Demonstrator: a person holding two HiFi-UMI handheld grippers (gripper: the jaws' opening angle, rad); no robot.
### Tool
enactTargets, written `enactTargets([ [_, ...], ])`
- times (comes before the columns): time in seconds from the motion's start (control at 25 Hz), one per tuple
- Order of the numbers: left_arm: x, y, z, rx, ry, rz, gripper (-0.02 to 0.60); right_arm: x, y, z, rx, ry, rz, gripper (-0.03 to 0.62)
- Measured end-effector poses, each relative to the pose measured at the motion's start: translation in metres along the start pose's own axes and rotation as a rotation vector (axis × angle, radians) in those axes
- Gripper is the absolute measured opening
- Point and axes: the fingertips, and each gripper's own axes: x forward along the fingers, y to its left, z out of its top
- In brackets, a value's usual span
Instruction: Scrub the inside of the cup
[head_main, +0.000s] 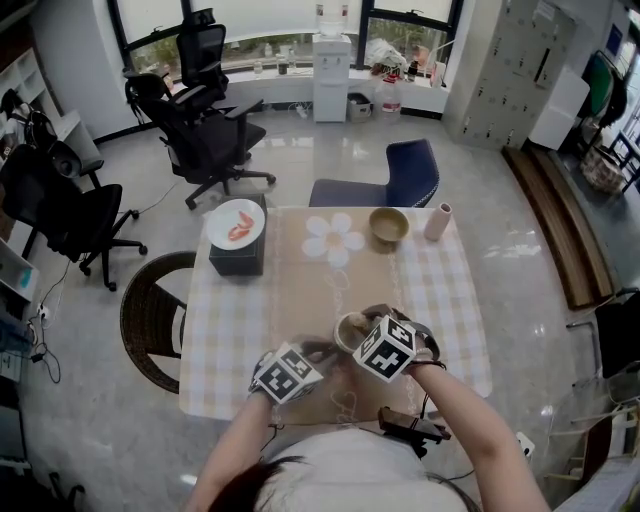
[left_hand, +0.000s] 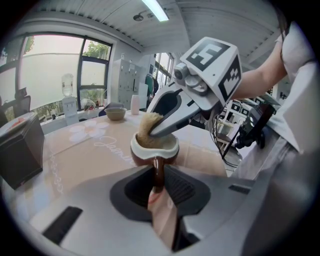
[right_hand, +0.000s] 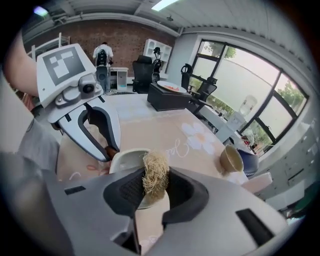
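Left claw (left_hand: 158, 181), clamped on handle (left_hand: 158, 169) to steady cup (left_hand: 154, 146) upright near the front edge of the table (head_main: 440, 300); right claw (right_hand: 155, 184), clenched on scrubber (right_hand: 155, 172) pushed into its mouth for scrubbing; bowl (head_main: 388, 224) idle, far side.

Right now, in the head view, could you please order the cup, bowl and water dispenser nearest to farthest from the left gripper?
1. cup, held in the left gripper.
2. bowl, far side of the table.
3. water dispenser, by the window.
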Motion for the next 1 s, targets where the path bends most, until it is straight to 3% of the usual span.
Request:
enactTargets([
  [0.32, 0.0, 0.002, 0.003, 0.001, -0.018, 0.008, 0.069, 0.007, -0.003, -0.009, -0.015, 0.222, 0.117, 0.098],
  [0.6, 0.001, 0.001, -0.001, -0.005, -0.003, 0.001, 0.069, 0.002, 0.01, -0.02, 0.071, 0.353, 0.311, 0.097],
  [0.8, 0.003, 0.004, -0.002, 0.002, -0.01, 0.008, 0.069, -0.001, 0.024, -0.021, 0.222, 0.306, 0.446, 0.097],
  [1.0, 0.002, 0.004, -0.002, -0.007, -0.009, 0.006, 0.069, -0.005, 0.032, -0.012, 0.402, 0.167, 0.533, 0.097],
])
